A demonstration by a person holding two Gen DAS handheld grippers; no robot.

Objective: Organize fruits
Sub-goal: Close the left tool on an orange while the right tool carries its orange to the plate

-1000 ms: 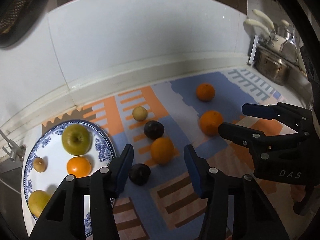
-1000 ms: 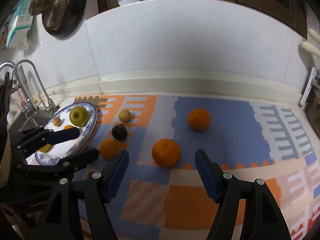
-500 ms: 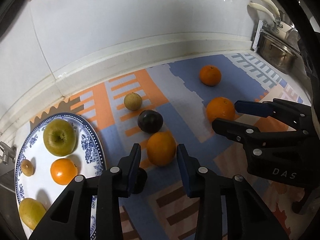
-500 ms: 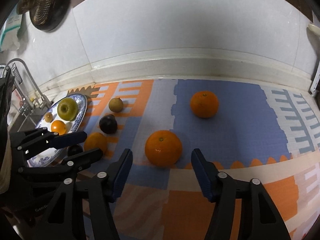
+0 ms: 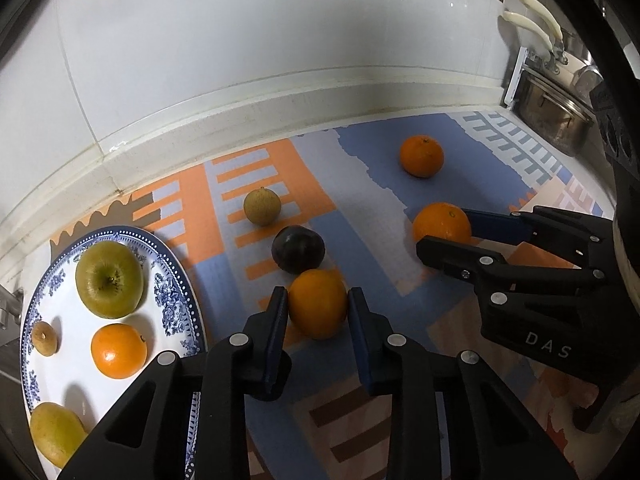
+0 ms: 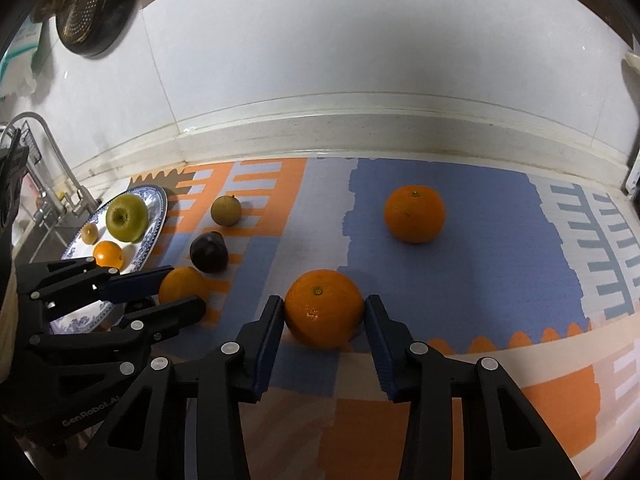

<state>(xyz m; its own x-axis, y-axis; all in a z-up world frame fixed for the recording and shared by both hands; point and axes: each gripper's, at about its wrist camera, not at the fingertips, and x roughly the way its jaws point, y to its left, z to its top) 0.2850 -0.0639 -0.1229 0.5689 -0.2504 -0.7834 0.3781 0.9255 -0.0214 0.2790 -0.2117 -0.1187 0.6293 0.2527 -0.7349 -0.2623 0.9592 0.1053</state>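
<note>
On the patterned mat [image 6: 460, 184] that covers the counter, a blue-and-white plate [image 5: 176, 292] sits at the left edge and already carries a green apple [image 5: 109, 279], a small orange [image 5: 118, 351], a yellowish fruit [image 5: 54, 432] at its near rim and a small brown fruit [image 5: 44, 338].

Loose fruit lies on the mat to the right of the plate. Toward the back edge, right of centre, a large orange [image 6: 414, 213] rests alone, well apart from both tools. Nearer the front, a second large orange [image 6: 324, 309] sits directly between the fingers of the right gripper [image 6: 325, 330]; the blue pads flank it on either side and look to be touching or just short of the peel, so whether it is gripped cannot be told. Just beside the plate, a medium orange [image 5: 317, 303] lies in the same way between the fingers of the left gripper [image 5: 318, 332], pads close against its sides, firm contact likewise uncertain. A dark plum [image 5: 298, 249] touches or nearly touches this orange on its far side, and a small green-brown fruit [image 5: 262, 206] lies beyond that.

Judgement: each orange is centred ahead of its own fingers. Being round, neither has a long axis to align with. The left gripper is much nearer the plate.
</note>
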